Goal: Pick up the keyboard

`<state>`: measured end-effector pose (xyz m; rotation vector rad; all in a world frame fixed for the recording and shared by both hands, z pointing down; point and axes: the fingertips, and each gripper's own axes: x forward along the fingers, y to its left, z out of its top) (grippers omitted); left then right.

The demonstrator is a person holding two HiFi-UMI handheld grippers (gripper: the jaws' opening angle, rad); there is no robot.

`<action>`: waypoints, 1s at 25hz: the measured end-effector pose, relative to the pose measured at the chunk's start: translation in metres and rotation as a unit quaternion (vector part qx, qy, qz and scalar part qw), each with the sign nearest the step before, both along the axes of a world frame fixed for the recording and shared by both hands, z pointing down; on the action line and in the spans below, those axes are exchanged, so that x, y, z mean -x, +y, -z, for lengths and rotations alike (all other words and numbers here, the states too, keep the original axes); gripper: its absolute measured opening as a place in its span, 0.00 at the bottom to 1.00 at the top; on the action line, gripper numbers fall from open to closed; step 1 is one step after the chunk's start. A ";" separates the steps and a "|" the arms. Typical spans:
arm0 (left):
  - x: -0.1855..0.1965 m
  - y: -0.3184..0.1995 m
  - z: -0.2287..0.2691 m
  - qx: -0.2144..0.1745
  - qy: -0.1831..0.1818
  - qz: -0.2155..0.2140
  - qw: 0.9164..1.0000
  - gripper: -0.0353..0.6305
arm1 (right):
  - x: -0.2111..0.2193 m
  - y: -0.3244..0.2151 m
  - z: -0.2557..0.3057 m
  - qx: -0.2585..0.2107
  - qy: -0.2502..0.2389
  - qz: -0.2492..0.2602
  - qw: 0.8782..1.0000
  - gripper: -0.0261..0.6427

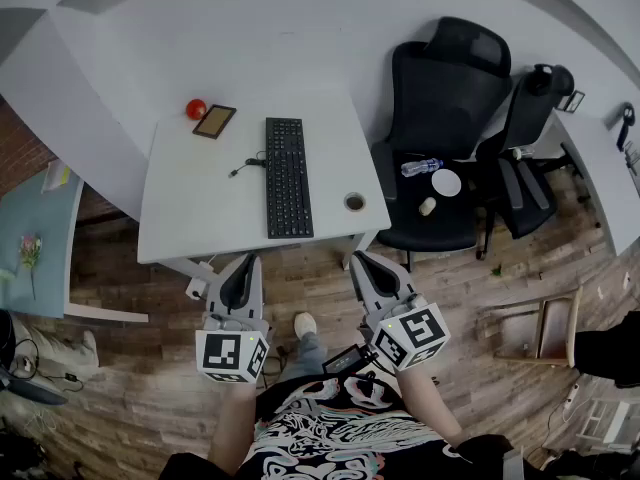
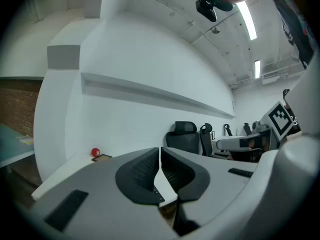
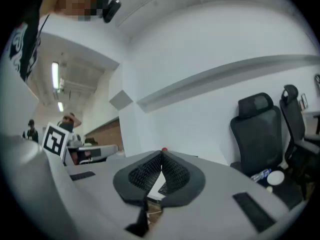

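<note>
Keyboard (image 1: 288,177): black, lying lengthwise on the white counter (image 1: 190,208), ahead of and between the two hand-held grippers, well apart from both, untouched.
Left hand-held gripper (image 1: 245,261): jaws closed together, empty, held level short of the counter's near edge.
Right hand-held gripper (image 1: 362,260): likewise closed, empty.
Judgement: a ready stance before the reach; the jaws must open first.
Tape roll (image 1: 354,202): ahead of the right hand-held gripper, beside the keyboard.

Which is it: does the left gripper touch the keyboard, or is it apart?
Apart. The head view shows the left gripper over the floor, short of the table, while the keyboard lies on it.
</note>
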<state>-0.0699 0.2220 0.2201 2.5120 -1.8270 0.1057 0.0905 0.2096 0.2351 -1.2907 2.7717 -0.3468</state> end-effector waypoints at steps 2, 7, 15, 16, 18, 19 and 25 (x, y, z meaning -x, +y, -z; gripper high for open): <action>-0.008 0.037 0.004 0.006 0.000 -0.004 1.000 0.09 | -0.017 0.031 0.003 0.003 -0.029 -0.008 1.000 0.08; -0.013 0.099 0.008 0.001 -0.001 0.021 1.000 0.09 | -0.038 0.086 0.007 -0.010 -0.028 -0.016 0.999 0.08; -0.026 0.139 0.011 -0.010 0.011 0.033 0.999 0.09 | -0.046 0.130 0.018 -0.041 0.010 0.005 0.999 0.08; -0.029 0.141 0.012 -0.010 0.015 0.032 0.999 0.09 | -0.048 0.132 0.019 -0.044 0.009 0.007 0.999 0.08; -0.031 0.145 0.014 -0.011 0.018 0.034 0.999 0.09 | -0.054 0.137 0.021 -0.047 0.003 0.008 0.999 0.08; -0.032 0.147 0.015 -0.011 0.017 0.036 0.999 0.09 | -0.056 0.138 0.022 -0.047 0.000 0.008 0.999 0.08; -0.028 0.155 0.020 -0.011 0.016 0.040 0.999 0.09 | -0.053 0.146 0.023 -0.045 -0.015 0.015 0.999 0.08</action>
